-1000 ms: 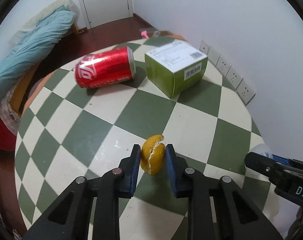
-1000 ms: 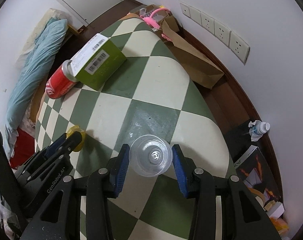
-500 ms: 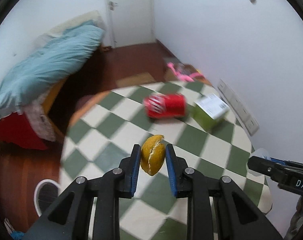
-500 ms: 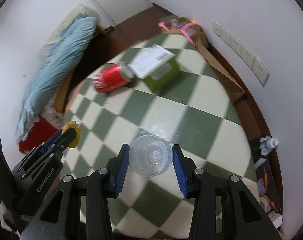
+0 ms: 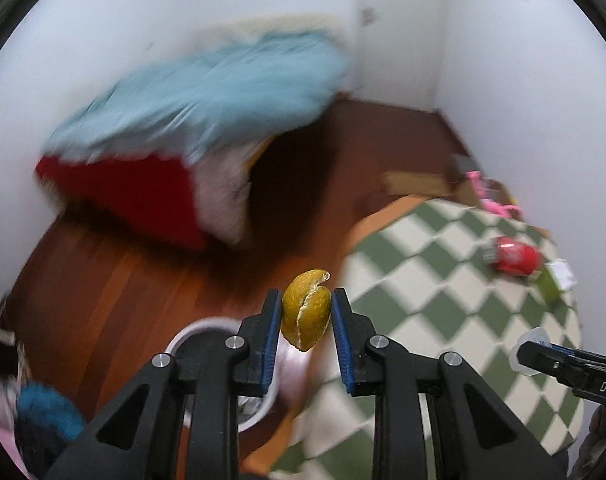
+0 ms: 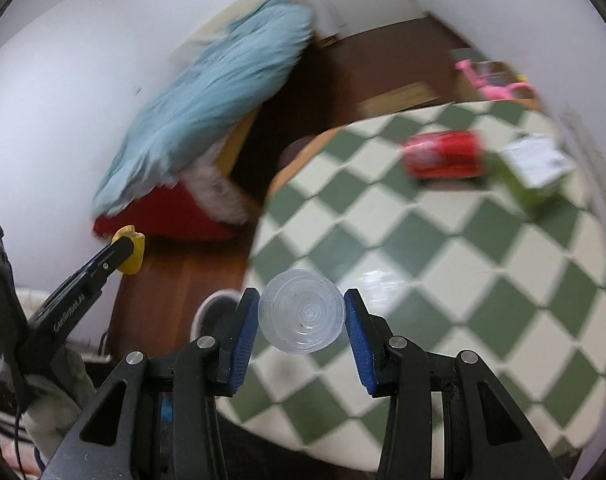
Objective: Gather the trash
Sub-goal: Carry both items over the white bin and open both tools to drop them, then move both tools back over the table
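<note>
My left gripper (image 5: pixel 306 310) is shut on an orange peel (image 5: pixel 305 309), held in the air over the wood floor, above a white trash bin (image 5: pixel 191 336) that my fingers partly hide. My right gripper (image 6: pixel 301 314) is shut on a clear plastic cup (image 6: pixel 301 311), held above the table's left edge. A red soda can (image 6: pixel 443 154) and a green box (image 6: pixel 533 172) lie on the checkered table (image 6: pixel 443 264). The left gripper with the peel (image 6: pixel 131 250) also shows in the right wrist view.
A bed with a blue blanket (image 5: pixel 207 92) and a red cloth (image 5: pixel 131 196) stands behind, across the wood floor (image 5: pixel 115 280). Pink items (image 6: pixel 491 80) lie by the far wall. The bin also shows in the right wrist view (image 6: pixel 213 314). The views are blurred.
Both grippers have swung left, away from the table's middle toward its left edge and the floor, still holding the peel and the cup. The bin has come into view.
</note>
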A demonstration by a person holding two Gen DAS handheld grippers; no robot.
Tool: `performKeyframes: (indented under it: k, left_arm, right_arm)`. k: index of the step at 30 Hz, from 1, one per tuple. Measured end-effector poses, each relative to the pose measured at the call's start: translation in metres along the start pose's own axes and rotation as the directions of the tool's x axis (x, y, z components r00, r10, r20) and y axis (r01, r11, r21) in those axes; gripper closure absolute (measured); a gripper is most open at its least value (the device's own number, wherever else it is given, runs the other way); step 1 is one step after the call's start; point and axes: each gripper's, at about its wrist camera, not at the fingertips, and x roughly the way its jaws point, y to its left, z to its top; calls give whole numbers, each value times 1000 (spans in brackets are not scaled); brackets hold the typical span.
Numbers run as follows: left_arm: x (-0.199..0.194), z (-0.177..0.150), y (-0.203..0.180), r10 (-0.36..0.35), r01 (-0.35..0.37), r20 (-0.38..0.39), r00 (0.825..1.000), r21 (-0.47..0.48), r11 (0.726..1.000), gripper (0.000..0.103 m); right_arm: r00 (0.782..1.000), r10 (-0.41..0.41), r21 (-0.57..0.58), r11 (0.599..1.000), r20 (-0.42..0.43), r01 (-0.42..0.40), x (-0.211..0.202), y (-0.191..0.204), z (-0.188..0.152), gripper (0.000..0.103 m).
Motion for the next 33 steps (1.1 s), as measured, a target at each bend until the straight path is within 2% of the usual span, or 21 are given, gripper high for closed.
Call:
performKeyframes:
  k: [3, 6, 9, 10, 13, 15, 17, 19, 23, 24, 25, 27, 29, 30, 31, 33]
  left_arm:
    - [35, -16, 60, 4, -15, -109, 994, -101, 995, 81]
    - [80, -36, 113, -38, -9, -227, 973, -202, 979, 81]
    - [126, -51, 150, -110, 14, -321, 941, -288, 957, 81]
    - [144, -56, 162, -150, 31, -349, 925, -325, 945, 77]
    - [177, -64, 184, -196, 29, -410, 891, -379, 925, 74]
    - [189, -70, 192, -161, -17, -447, 880, -367, 930, 59]
    - [192, -78, 203, -133, -47, -452, 882, -365, 930, 18]
    - [191, -88, 212, -104, -79, -458, 883, -364, 928, 10]
    - [190, -104, 231, -3, -183, -489, 872, -331, 926, 8]
    - [189, -108, 234, 23, -206, -494, 869, -320, 925, 8]
    - [187, -112, 235, 45, -227, -499, 866, -311, 923, 7]
    - [181, -120, 240, 89, -270, -503, 860, -300, 915, 7]
    - [173, -126, 241, 114, -294, -496, 861, -300, 908, 7]
    - [169, -128, 242, 130, -307, -493, 860, -297, 904, 7]
    - [164, -130, 241, 147, -318, -487, 861, -290, 902, 7]
    - [153, -130, 237, 165, -326, -477, 864, -278, 903, 7]
  right_arm:
    - [996, 42, -40, 998, -79, -45, 46, 43, -7, 58]
    - [982, 68, -71, 994, -175, -82, 101, 83, -14, 58]
    - [956, 83, -95, 989, -282, -113, 164, 123, -24, 58]
    - [949, 82, -99, 988, -306, -117, 179, 131, -26, 58]
    - [922, 55, -133, 985, -384, -114, 238, 161, -34, 58]
    - [900, 25, -157, 982, -434, -103, 280, 178, -41, 58]
    - [882, -8, -178, 980, -472, -87, 317, 189, -48, 58]
    - [864, -38, -199, 977, -502, -72, 349, 199, -54, 58]
    - [829, -94, -242, 969, -552, -52, 405, 214, -63, 57]
    - [819, -103, -250, 967, -564, -50, 416, 218, -66, 52]
    - [810, -113, -257, 965, -576, -48, 428, 221, -70, 34]
    - [803, -117, -264, 963, -584, -51, 441, 222, -72, 17]
    - [808, -136, -289, 956, -573, -43, 448, 227, -75, 13]
    - [809, -144, -298, 954, -571, -40, 450, 228, -76, 4]
    - [809, -152, -308, 951, -568, -38, 449, 229, -78, 0]
    - [813, -178, -337, 941, -554, -24, 445, 232, -80, 0]
